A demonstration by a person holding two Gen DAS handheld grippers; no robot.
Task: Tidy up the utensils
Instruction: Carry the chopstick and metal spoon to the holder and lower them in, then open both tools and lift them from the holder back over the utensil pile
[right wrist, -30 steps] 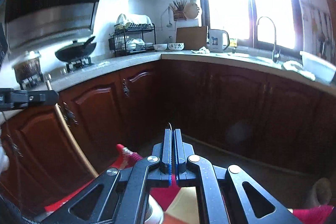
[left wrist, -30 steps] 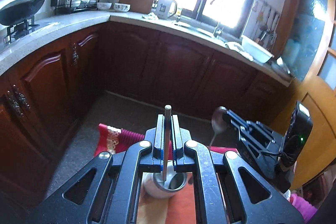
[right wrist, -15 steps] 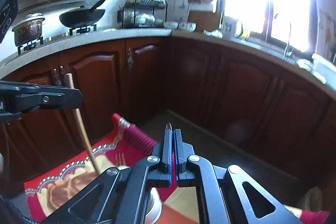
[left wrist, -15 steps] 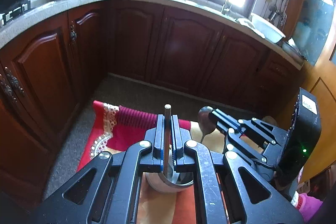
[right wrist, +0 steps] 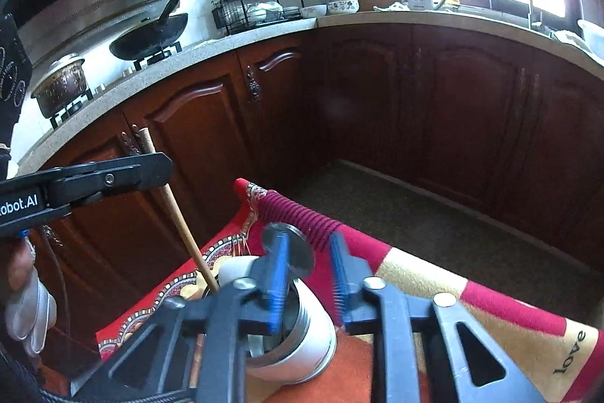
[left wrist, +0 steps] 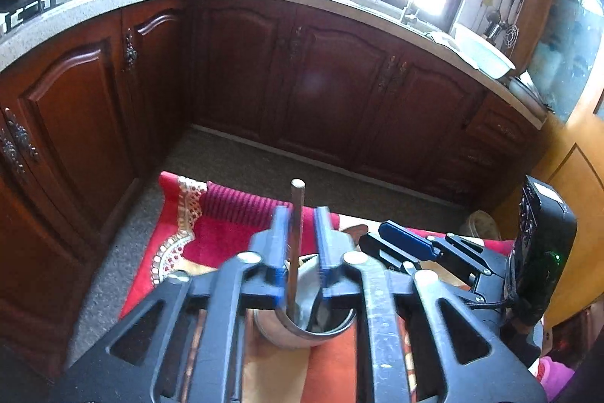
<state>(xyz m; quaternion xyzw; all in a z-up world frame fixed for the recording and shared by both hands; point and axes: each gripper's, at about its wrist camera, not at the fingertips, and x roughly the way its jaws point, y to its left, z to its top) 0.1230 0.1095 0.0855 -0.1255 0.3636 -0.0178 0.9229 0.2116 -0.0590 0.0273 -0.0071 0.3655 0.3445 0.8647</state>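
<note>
We see the left gripper [left wrist: 300,240] over a white metal-lined cup [left wrist: 305,325] that stands on a red patterned cloth [left wrist: 222,214]; its jaws are opening, parted narrowly, and a wooden stick [left wrist: 296,237] stands upright in the gap between them with its lower end inside the cup. We cannot tell from the left wrist view whether the blurred pads touch the stick. The same view shows the right gripper [left wrist: 406,244] coming in from the right, near the cup. The right wrist view gives what the first lacks: the stick [right wrist: 177,214] leans steeply, passing behind the left gripper [right wrist: 113,178] and down into the cup [right wrist: 305,335] on the cloth [right wrist: 415,274]. Here the right gripper [right wrist: 307,274] is also opening, its jaws a little apart, with a round metal spoon bowl [right wrist: 292,248] at the left pad above the cup's rim. A gloved hand [right wrist: 26,301] shows at the far left edge.
</note>
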